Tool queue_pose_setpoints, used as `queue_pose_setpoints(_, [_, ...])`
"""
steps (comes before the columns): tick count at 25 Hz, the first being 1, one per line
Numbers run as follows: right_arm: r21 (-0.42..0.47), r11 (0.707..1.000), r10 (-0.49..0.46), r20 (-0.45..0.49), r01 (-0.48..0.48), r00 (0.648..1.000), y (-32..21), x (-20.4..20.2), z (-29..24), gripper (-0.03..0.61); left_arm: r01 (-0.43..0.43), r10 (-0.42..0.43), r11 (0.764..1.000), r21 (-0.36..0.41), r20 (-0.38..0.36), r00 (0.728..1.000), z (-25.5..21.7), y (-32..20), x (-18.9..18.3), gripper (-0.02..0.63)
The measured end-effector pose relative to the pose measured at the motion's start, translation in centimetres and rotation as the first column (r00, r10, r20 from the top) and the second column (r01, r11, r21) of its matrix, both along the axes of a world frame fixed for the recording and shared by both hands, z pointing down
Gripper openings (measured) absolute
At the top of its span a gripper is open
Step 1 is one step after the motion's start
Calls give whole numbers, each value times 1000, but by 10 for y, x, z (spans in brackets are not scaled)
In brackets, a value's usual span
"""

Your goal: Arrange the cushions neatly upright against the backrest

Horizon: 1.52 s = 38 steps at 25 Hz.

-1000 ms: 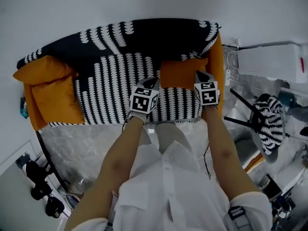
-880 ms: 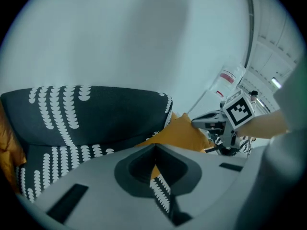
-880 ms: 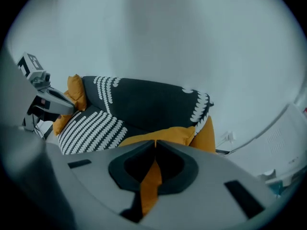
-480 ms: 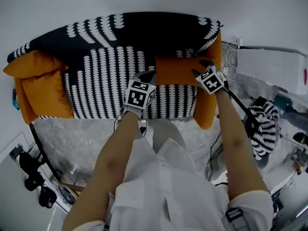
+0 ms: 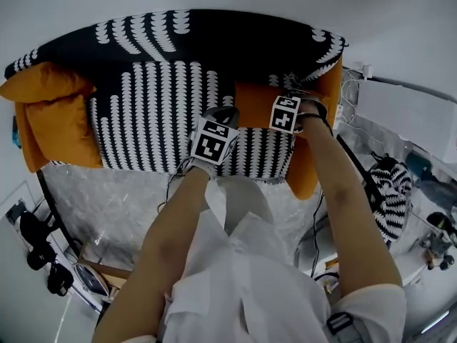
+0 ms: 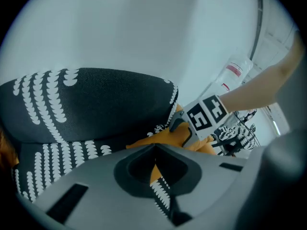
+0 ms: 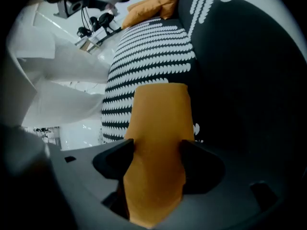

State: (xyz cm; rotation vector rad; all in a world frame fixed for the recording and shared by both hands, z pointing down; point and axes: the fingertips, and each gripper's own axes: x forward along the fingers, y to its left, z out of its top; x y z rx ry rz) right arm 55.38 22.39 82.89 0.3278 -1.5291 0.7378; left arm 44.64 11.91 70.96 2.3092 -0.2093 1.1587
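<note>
Jaws of right gripper (image 7: 157, 151) just opening, orange cushion (image 7: 160, 111) between, left gripper (image 6: 154, 148) closed.

Makeshift studio room, patterned sofa (image 5: 171, 113), bare white wall (image 5: 400, 13), black gear (image 5: 36, 245) on floor (image 5: 121, 199)

I wear a white collared shirt (image 5: 243, 263) with short sleeves, and a dark strap (image 5: 341, 321) sits on the right sleeve. My left gripper (image 6: 154, 159) is a smooth grey moulded shell with a dark hollow round its jaws and a narrow slot (image 6: 72, 195) further back on each side. On its top, behind the jaws, rides a white cube (image 5: 214, 140) with black square markers. My right gripper (image 7: 157, 157) is the same grey, with dark rounded pads (image 7: 115, 159) and a second cube (image 5: 284, 113) marked alike. Its jaws have just been opening, the cushion (image 7: 160, 114) between them.
</note>
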Motion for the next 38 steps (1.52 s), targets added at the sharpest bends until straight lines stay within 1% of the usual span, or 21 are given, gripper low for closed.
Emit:
queue_pose_setpoints(2, [-25, 999, -40, -31, 40, 999, 6, 2, 11, 302, 5, -5, 1000, -8, 2, 1000, 3, 1, -1, 14])
queue_pose_setpoints(5, [-52, 998, -28, -49, 26, 998, 10, 5, 21, 299, 11, -11, 1000, -16, 10, 1000, 9, 2, -9, 14])
queue_pose_setpoints(6, [-59, 998, -28, -58, 25, 998, 11, 6, 24, 281, 15, -15, 1000, -18, 13, 1000, 11, 2, -13, 14])
queue_pose_setpoints(8, [-57, 997, -50, -93, 44, 994, 13, 6, 28, 215, 24, -24, 999, -23, 18, 1000, 13, 1, -21, 14])
queue_pose_setpoints(11, [-3, 998, -68, -140, 68, 988, 12, 6, 23, 140, 37, -36, 999, -29, 21, 999, 11, -1, -32, 15])
queue_pose_setpoints(13, [57, 995, -74, -158, 84, 985, 10, 3, 11, 115, 46, -45, 998, -30, 21, 999, 7, -3, -40, 14])
queue_pose_setpoints(15, [145, 983, -82, -189, 110, 979, 2, -1, -6, 107, 54, -53, 998, -31, 20, 998, 2, -4, -46, 14])
queue_pose_setpoints(16, [200, 972, -84, -209, 126, 974, -6, -2, -16, 106, 55, -55, 998, -32, 21, 998, -1, -5, -48, 14])
queue_pose_setpoints(18, [315, 934, -90, -254, 171, 963, -26, -3, -36, 107, 54, -54, 998, -29, 20, 998, -4, -6, -49, 14])
queue_pose_setpoints(21, [465, 854, -89, -315, 235, 945, -62, 1, -57, 117, 56, -56, 998, -20, 20, 998, -7, -11, -47, 15])
queue_pose_setpoints(23, [535, 804, -70, -349, 260, 935, -80, 5, -59, 121, 62, -62, 998, -15, 17, 998, -7, -15, -45, 14])
queue_pose_setpoints(24, [560, 784, -60, -361, 267, 931, -87, 7, -56, 121, 63, -63, 998, -12, 19, 998, -5, -17, -45, 15])
queue_pose_setpoints(25, [576, 770, -54, -369, 274, 928, -90, 7, -50, 122, 63, -62, 998, -10, 25, 998, -2, -19, -46, 14])
queue_pose_setpoints(26, [584, 762, -53, -376, 281, 925, -90, 6, -42, 123, 62, -61, 998, -10, 34, 998, 1, -19, -48, 15])
queue_pose_setpoints(31, [570, 752, -82, -416, 330, 906, -80, 22, -4, 124, 71, -71, 997, -13, 57, 996, 20, -21, -44, 15])
queue_pose_setpoints(33, [584, 739, -73, -426, 336, 902, -77, 27, 4, 119, 71, -70, 997, -17, 64, 996, 27, -18, -43, 15])
queue_pose_setpoints(35, [616, 708, -73, -423, 346, 903, -77, 26, 6, 112, 68, -67, 997, -21, 69, 995, 32, -16, -43, 15])
queue_pose_setpoints(38, [666, 634, -106, -426, 391, 898, -78, 15, -9, 98, 74, -72, 997, -20, 63, 995, 36, -17, -40, 14])
